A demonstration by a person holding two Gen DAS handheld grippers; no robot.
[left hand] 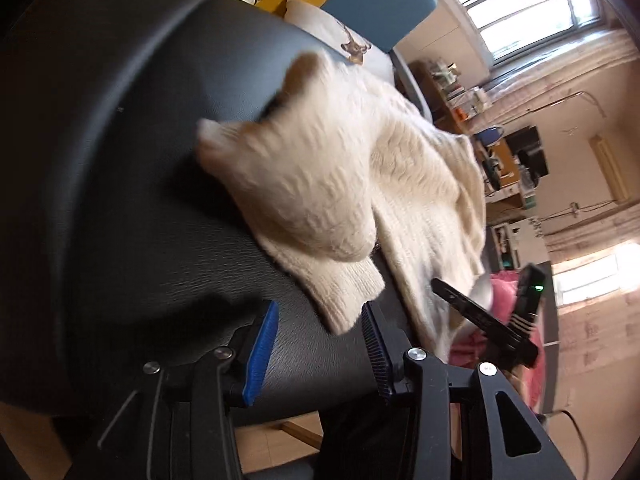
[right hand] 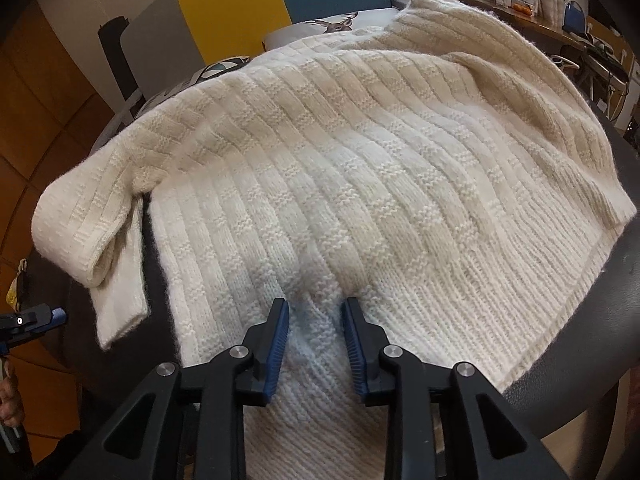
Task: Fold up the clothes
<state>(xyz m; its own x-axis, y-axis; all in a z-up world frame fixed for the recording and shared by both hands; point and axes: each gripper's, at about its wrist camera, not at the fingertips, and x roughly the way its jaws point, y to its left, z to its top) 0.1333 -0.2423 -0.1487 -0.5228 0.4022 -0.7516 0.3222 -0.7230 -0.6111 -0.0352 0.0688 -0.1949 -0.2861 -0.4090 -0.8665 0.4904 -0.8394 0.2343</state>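
A cream knitted sweater (right hand: 360, 160) lies spread on a black leather surface (right hand: 600, 300), its ribbed hem toward me. In the right wrist view one sleeve (right hand: 88, 216) is folded at the left edge. My right gripper (right hand: 315, 305) stands over the hem area with its jaws apart. A small pucker of knit rises between the blue pads (right hand: 280, 344), which do not press on it. In the left wrist view the folded sleeve (left hand: 312, 192) ends in a cuff (left hand: 344, 292). That cuff lies just ahead of my left gripper (left hand: 320, 312), which is open with nothing gripped.
Deer-print cushions (right hand: 336, 24) and yellow and blue panels (right hand: 236, 8) stand behind the surface. A pink cloth (left hand: 508, 288) lies beyond the sweater in the left wrist view. A cluttered desk (left hand: 500, 160) runs along the far wall. A person's hand (right hand: 8, 400) shows at the far left.
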